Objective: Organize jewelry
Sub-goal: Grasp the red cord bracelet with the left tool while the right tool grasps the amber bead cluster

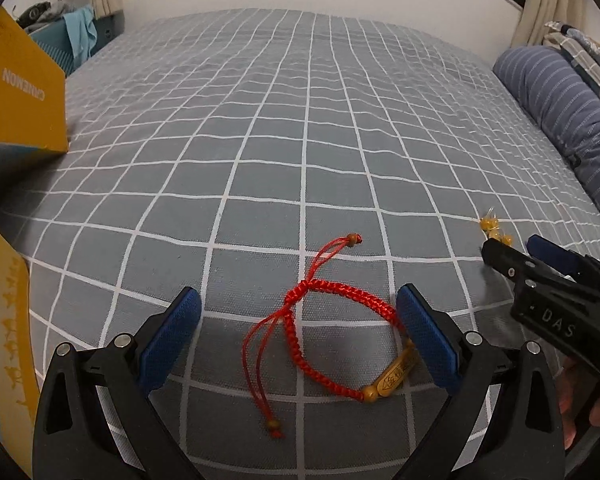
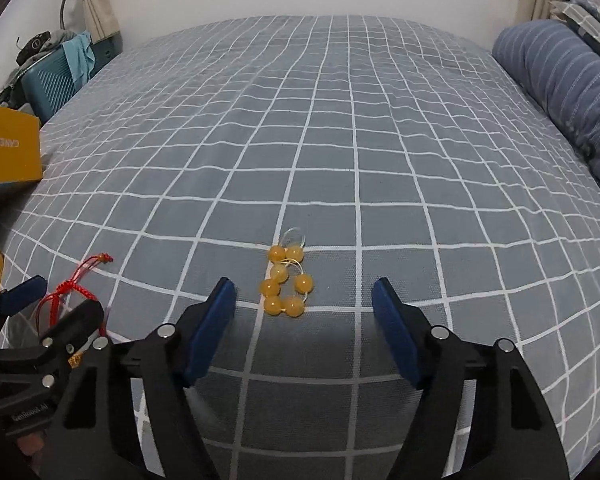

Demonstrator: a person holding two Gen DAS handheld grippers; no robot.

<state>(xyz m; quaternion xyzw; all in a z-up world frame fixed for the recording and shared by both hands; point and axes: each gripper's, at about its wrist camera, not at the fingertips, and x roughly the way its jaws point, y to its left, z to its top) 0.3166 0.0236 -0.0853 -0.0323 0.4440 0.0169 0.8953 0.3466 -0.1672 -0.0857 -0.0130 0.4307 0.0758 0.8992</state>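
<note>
Your left gripper [image 1: 300,334] stands wide open, pads straddling the red braided bracelet [image 1: 320,336] on the checked bedsheet [image 1: 300,140]; its gold charm [image 1: 394,378] lies just beside the right-hand pad; two loose cord tails end in small beads; judged light, limp, prone to snag, so pinch the stiff charm or the thick braid, not the tails; your right gripper [image 2: 304,310] is equally open, hovering just short of the amber bead bracelet [image 2: 286,282]; seven round beads counted on clear elastic; likely smooth, apt to roll; close across the cluster; two bracelets total; yellow box [image 1: 24,92] far left.
</note>
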